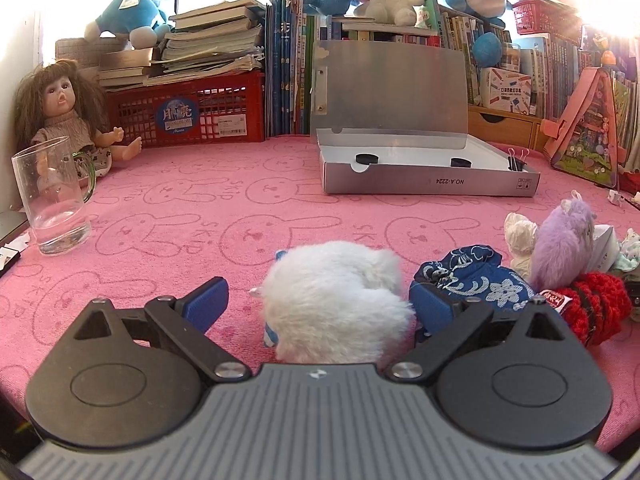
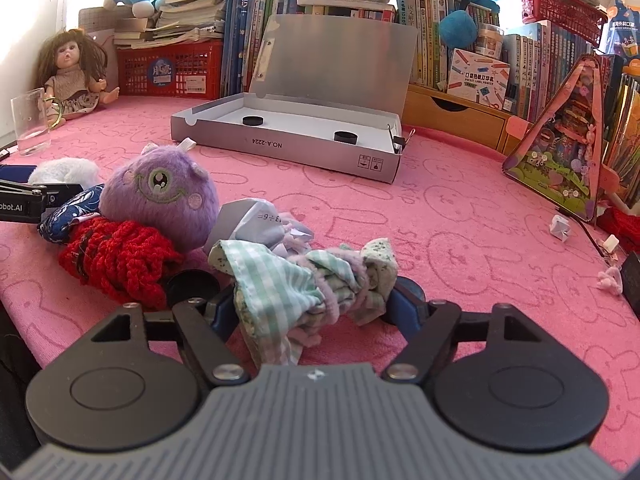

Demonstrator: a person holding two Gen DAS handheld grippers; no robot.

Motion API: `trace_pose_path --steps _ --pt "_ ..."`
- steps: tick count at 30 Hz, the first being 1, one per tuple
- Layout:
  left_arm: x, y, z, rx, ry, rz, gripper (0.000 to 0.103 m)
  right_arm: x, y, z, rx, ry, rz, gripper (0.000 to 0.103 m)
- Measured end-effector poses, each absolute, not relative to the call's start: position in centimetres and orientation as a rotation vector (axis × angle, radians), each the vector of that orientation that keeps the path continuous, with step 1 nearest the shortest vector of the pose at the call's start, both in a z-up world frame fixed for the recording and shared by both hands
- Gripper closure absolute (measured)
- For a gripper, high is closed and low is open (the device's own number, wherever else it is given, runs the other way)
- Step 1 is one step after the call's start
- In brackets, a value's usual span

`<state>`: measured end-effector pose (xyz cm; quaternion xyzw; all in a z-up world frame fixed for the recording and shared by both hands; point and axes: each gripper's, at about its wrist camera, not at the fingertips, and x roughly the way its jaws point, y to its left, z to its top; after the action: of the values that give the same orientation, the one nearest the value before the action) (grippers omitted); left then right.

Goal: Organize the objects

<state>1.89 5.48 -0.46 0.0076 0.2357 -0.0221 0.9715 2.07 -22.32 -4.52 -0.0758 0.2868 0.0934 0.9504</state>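
1. Left wrist view. The left gripper [image 1: 320, 304] is straddling a white fluffy toy [image 1: 336, 284] lying on the pink rabbit-print cloth [image 1: 200, 216]. Its jaws are standing wide apart: the left blue pad [image 1: 210, 300] is clear of the fur, while the right pad is sitting just beside it, contact uncertain. To the right, a blue patterned pouch [image 1: 476, 276], a purple plush monster [image 1: 564, 236] and a red knitted piece [image 1: 592, 304] are lying bunched together. Farther back, an open grey box [image 1: 428, 182] is holding two black discs; a glass mug [image 1: 54, 200] and a doll [image 1: 68, 120] are standing at far left.

2. Right wrist view. The right gripper [image 2: 312, 308] is enclosing a green checked cloth bundle [image 2: 304, 280], its jaws partly open with the fabric filling the gap between them; a firm clamp cannot be confirmed. The purple plush monster [image 2: 160, 196] is resting on the red knitted piece [image 2: 116, 260], touching a crumpled paper [image 2: 256, 220]. The grey box [image 2: 288, 148] is lying well beyond.
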Motion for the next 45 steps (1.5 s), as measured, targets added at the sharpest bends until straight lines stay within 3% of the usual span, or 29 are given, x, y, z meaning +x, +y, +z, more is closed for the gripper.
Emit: trace_pose_path --steps 2,4,5,19,32,45 --pt "1.9 5.3 -0.4 0.015 0.484 -0.059 0.017 1.9 -22.4 -4.3 -0.148 0.577 0.188 0.030" --pt "1.8 5.0 -0.5 0.027 0.491 -0.075 0.032 1.9 -22.3 -4.2 -0.148 0.572 0.186 0.032" --pt "1.8 4.8 -0.6 0.036 0.494 -0.075 0.033 1.9 -22.3 -4.1 -0.149 0.569 0.186 0.033" --pt "1.4 4.8 1.0 0.026 0.442 -0.089 0.034 2.0 -23.2 -3.1 -0.115 0.542 0.142 0.040" --pt "1.8 5.1 1.5 -0.007 0.446 -0.085 0.034 2.1 -24.4 -2.2 -0.055 0.533 0.129 0.038" --pt "1.9 5.3 1.0 -0.010 0.468 -0.080 0.034 1.5 -24.1 -4.1 -0.068 0.610 0.181 0.020"
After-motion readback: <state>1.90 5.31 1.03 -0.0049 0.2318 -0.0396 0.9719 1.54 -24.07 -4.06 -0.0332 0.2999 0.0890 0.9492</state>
